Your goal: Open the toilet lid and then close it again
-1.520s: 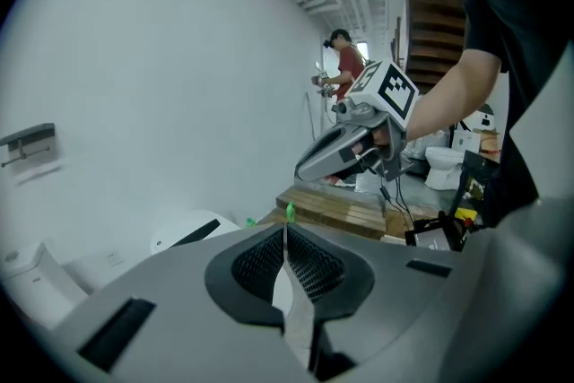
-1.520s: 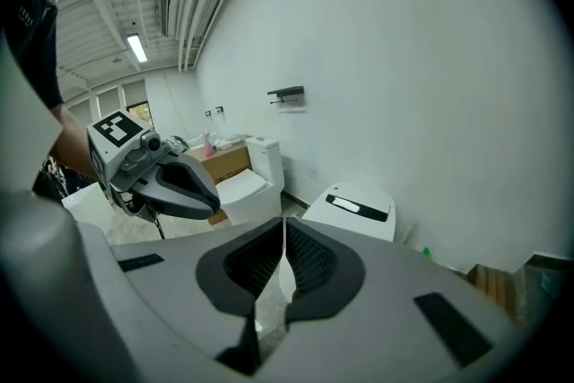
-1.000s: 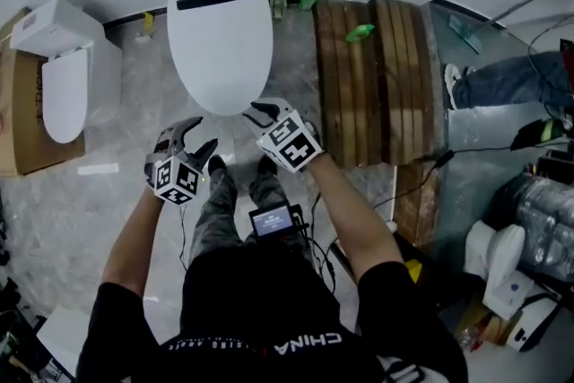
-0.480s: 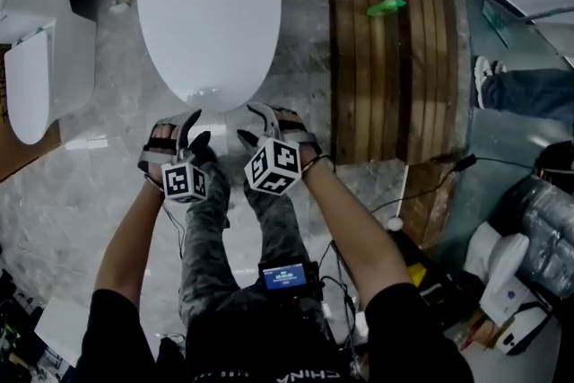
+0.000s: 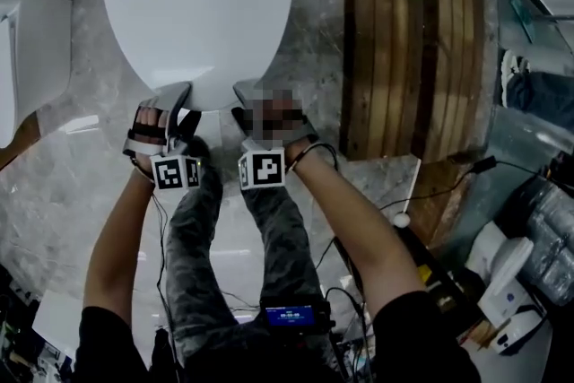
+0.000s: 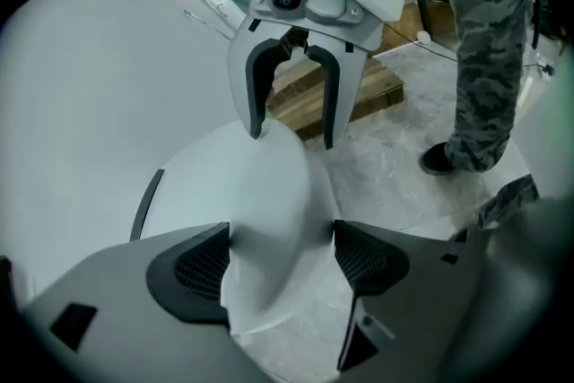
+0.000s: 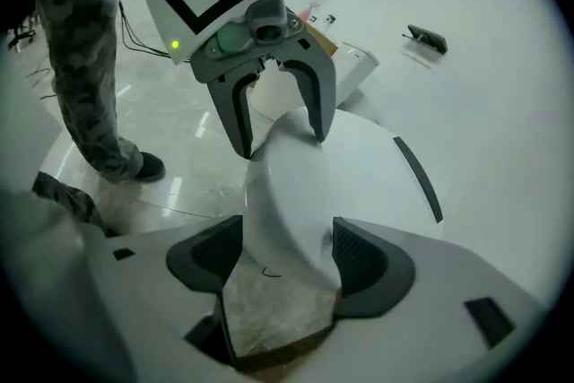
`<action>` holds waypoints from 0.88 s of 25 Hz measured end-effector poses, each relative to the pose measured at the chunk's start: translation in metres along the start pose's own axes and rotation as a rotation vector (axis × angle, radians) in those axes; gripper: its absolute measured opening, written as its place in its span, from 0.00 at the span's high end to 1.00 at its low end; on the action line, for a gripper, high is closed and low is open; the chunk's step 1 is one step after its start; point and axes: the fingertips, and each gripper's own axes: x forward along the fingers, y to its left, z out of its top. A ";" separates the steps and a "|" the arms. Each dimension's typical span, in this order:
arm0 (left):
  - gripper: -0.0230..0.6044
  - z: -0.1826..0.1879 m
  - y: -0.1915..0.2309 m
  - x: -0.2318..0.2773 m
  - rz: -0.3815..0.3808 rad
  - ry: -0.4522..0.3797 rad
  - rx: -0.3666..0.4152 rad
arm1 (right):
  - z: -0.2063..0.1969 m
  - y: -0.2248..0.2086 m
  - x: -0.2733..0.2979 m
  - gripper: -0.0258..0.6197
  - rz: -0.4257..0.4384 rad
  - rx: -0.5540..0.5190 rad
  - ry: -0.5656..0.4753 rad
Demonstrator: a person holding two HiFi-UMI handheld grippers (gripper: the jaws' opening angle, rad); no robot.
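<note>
Grey marbled floor (image 5: 72, 184) under everything. Toilet lid (image 5: 197, 4) is down flat over the bowl: glossy white oval. Slatted wooden pallet (image 5: 404, 58) just right of the lid. Left gripper (image 6: 280, 265) and right gripper (image 7: 278, 260) sit side by side at the lid's front rim. Both jaws have just been opening and now stand wide. The rim is in the gap between the dark ribbed pads (image 6: 193, 269), unclamped.
</note>
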 end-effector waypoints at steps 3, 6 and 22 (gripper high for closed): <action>0.41 -0.001 0.000 0.002 0.021 -0.023 -0.013 | 0.003 -0.001 0.008 0.49 -0.064 0.012 -0.031; 0.41 -0.001 -0.001 0.002 0.008 -0.022 -0.021 | 0.005 -0.001 0.011 0.49 -0.081 0.013 -0.046; 0.32 0.021 0.046 -0.055 -0.045 -0.061 -0.094 | 0.030 -0.031 -0.033 0.44 -0.077 -0.056 -0.111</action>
